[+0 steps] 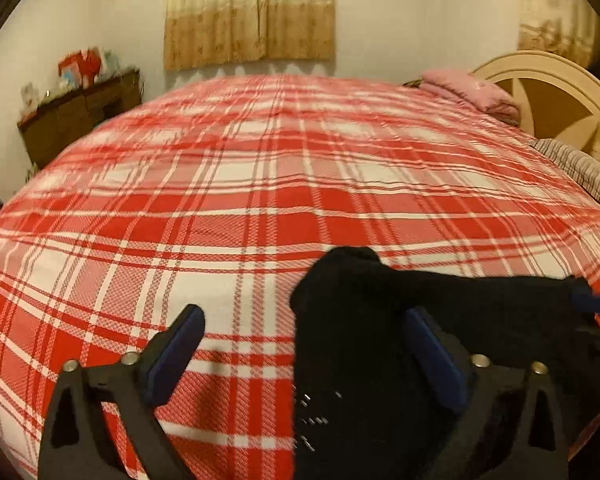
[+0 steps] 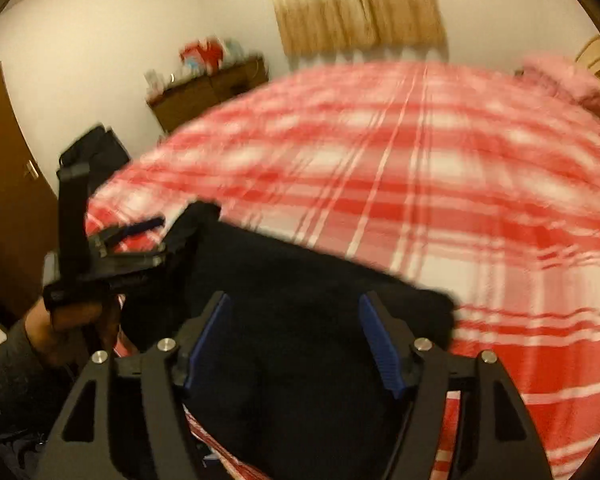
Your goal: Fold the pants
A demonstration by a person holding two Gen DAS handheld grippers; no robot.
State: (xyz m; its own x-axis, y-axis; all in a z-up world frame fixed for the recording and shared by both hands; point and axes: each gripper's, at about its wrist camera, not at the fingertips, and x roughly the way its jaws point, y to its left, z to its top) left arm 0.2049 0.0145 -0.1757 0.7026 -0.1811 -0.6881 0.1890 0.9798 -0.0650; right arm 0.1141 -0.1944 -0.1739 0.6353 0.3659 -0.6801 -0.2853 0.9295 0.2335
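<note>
Letting go after a fold: both grippers, left (image 1: 300, 354) and right (image 2: 294, 340), spread wide, gripping nothing, over the pants (image 2: 300, 320) at lower frame; next, regrip an edge.

Both wrist views look down close across the bed (image 1: 260, 184); sharing the pants (image 2: 300, 320).

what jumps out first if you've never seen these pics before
The red and white plaid bedspread fills nearly the whole view in both cameras. Against it, the black pants lie bunched at the near edge of the bed, with the open left gripper and right gripper over them, blue pads apart. Farther back, a beige curtain hangs on the wall, and folded pink bedding sits by the headboard at the right.
</note>
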